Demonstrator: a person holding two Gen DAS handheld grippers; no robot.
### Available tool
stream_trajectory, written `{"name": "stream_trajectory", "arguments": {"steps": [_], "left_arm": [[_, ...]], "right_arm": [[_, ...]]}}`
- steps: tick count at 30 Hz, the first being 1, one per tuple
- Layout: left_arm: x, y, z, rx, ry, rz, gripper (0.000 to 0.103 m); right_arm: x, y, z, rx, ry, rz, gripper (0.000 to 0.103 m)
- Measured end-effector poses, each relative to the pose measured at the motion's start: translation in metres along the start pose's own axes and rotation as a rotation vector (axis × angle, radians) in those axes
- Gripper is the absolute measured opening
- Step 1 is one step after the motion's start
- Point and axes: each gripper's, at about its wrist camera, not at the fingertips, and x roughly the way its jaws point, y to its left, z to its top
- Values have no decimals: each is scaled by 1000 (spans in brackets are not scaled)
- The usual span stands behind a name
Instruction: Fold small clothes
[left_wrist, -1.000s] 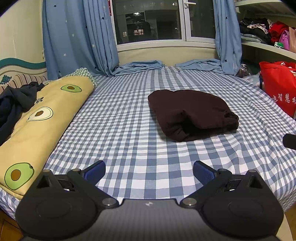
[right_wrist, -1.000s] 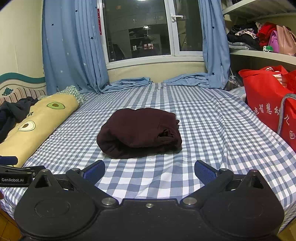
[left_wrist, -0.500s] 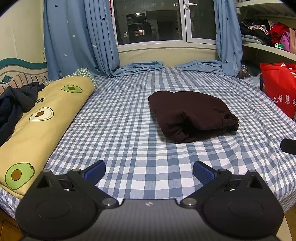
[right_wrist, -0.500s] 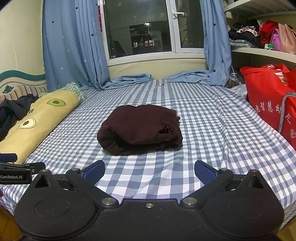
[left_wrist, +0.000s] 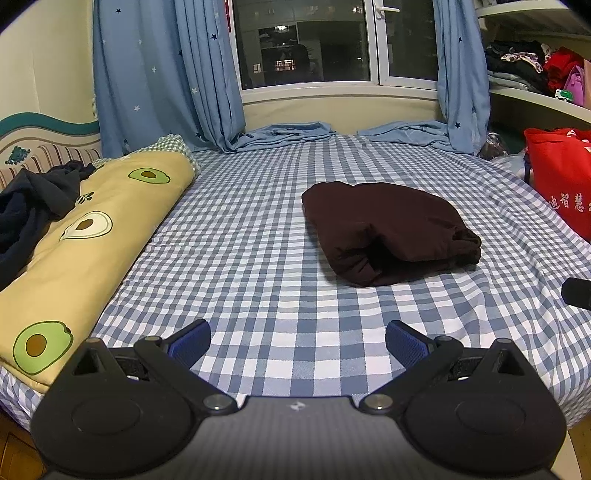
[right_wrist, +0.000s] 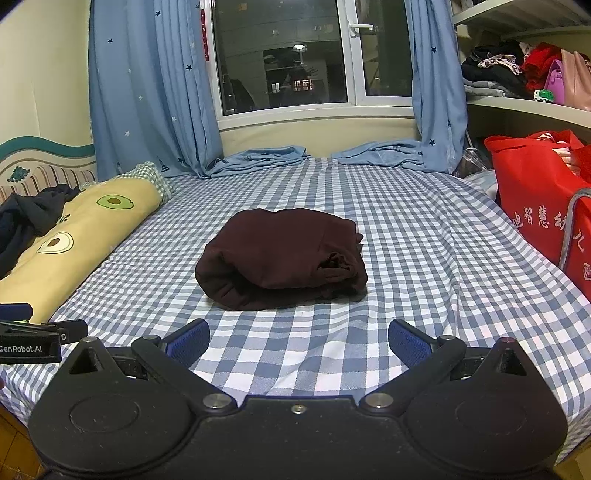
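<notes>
A dark maroon garment (left_wrist: 388, 232) lies folded in a thick bundle on the blue-and-white checked bed (left_wrist: 258, 280); it also shows in the right wrist view (right_wrist: 284, 258), centred ahead. My left gripper (left_wrist: 297, 341) is open and empty, near the bed's front edge, with the bundle ahead and to its right. My right gripper (right_wrist: 298, 339) is open and empty, a short way in front of the bundle. Neither gripper touches the cloth. Part of the left gripper (right_wrist: 33, 336) shows at the left edge of the right wrist view.
A yellow avocado-print pillow (left_wrist: 85, 236) lies along the bed's left side with a dark navy garment (left_wrist: 33, 210) on it. A red bag (right_wrist: 543, 206) stands at the right. Blue curtains (right_wrist: 155, 92) and a window are at the back. Shelves with clothes (right_wrist: 517, 70) are at upper right.
Both grippers have drawn back and tilted slightly; the view shifts a little. The maroon bundle has not moved and both grippers stay open.
</notes>
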Motion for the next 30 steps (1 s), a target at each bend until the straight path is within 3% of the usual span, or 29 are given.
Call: {"name": "stream_trajectory", "arguments": {"steps": [30], "left_arm": [[3,-1,1,2,4,5,102]], "right_arm": [[3,-3,0,5,1,-3,103]]}}
